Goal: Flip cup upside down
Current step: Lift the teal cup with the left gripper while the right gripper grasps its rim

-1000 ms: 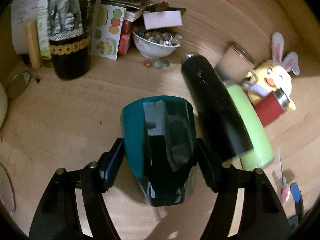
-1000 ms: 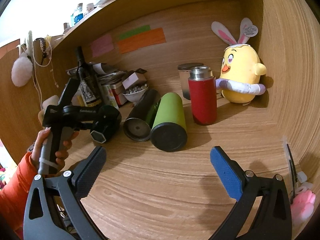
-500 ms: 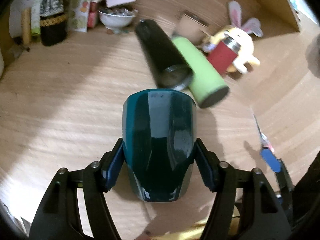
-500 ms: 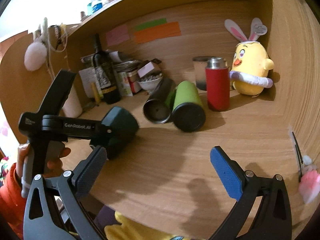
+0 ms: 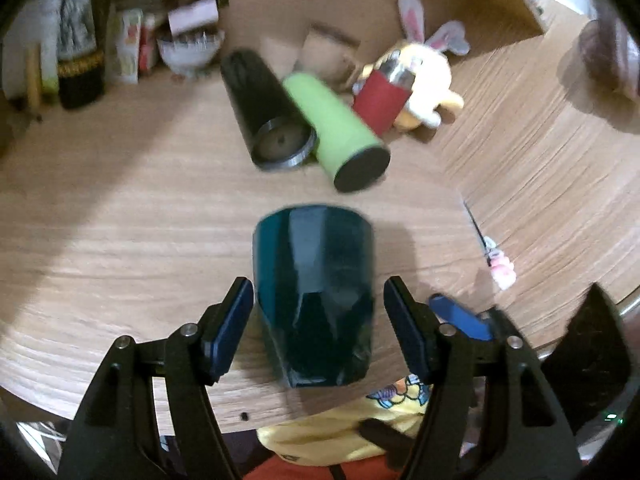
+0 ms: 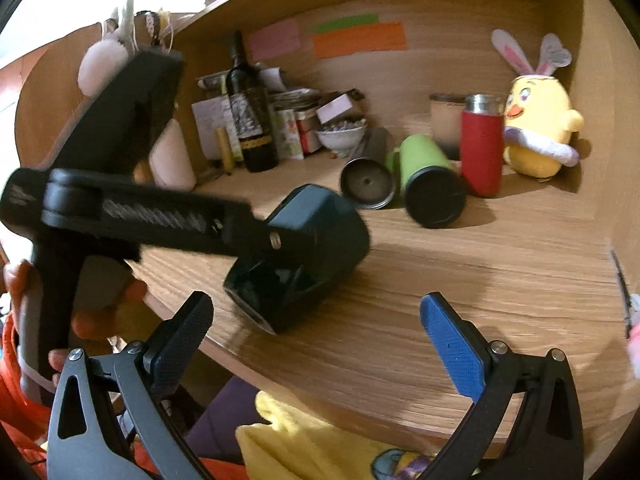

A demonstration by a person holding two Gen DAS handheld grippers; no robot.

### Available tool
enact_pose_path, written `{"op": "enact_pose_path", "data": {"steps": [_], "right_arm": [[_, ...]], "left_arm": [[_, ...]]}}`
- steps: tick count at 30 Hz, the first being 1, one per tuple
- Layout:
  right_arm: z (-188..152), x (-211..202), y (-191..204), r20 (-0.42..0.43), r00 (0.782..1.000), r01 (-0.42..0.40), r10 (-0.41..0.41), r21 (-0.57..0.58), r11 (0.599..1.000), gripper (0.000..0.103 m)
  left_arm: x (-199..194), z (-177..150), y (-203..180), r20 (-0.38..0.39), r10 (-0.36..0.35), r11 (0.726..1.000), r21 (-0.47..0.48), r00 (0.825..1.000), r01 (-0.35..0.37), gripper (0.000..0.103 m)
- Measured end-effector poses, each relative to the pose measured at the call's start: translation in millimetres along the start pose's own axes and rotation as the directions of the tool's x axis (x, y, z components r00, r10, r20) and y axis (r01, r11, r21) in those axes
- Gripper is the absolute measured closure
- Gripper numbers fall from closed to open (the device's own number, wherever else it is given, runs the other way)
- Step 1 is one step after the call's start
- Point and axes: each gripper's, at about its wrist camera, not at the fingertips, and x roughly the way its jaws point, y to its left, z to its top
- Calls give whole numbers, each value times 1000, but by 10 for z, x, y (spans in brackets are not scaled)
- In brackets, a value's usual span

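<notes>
A dark teal faceted cup lies tilted on the wooden table near its front edge, its open mouth toward me; it also shows in the right wrist view. My left gripper is open, its pads standing a little off the cup on either side. In the right wrist view the left gripper reaches in from the left at the cup. My right gripper is open and empty, just in front of the table's edge and the cup.
A black tumbler and a green tumbler lie side by side behind the cup. A red flask, a yellow chick toy, a wine bottle, a bowl and boxes stand at the back. Wooden walls enclose back and right.
My left gripper carried the cup back toward the table's front edge, then opened; its pads now stand off the cup. The right gripper stayed open.
</notes>
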Motion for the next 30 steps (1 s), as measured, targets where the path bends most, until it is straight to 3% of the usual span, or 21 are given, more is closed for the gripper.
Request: {"op": "enact_pose_path", "data": {"steps": [2, 4, 9, 12, 14, 16, 20, 25, 30], "right_arm": [[9, 96, 46, -16, 1000, -10, 10, -5, 1000, 0], [23, 194, 95, -26, 1000, -16, 15, -6, 1000, 0], [45, 397, 174, -40, 999, -18, 17, -2, 1000, 0], [20, 433, 193, -33, 999, -5, 5, 2, 1000, 2], [10, 448, 180, -29, 1000, -5, 6, 18, 1000, 12], [14, 468, 143, -36, 999, -20, 22, 45, 999, 24], [-1, 438, 115, -28, 999, -39, 41, 58, 998, 32], [2, 356, 47, -13, 1000, -23, 24, 46, 999, 46], [10, 247, -38, 15, 1000, 6, -7, 34, 999, 54]], "left_arm": [[-149, 24, -1, 53, 14, 999, 29, 999, -15, 36], [-278, 51, 21, 119, 67, 995, 58, 991, -75, 36], [-322, 140, 185, 221, 228, 966, 70, 948, -248, 37], [-204, 169, 260, 245, 307, 936, 98, 920, -338, 52], [-122, 193, 282, 244, 329, 922, 125, 912, -366, 68], [-24, 219, 301, 236, 322, 921, 145, 917, -361, 73], [125, 284, 291, 217, 302, 924, 172, 928, -341, 87], [272, 323, 331, 152, 243, 950, 164, 958, -267, 90], [316, 290, 358, 116, 192, 966, 155, 975, -209, 94]]}}
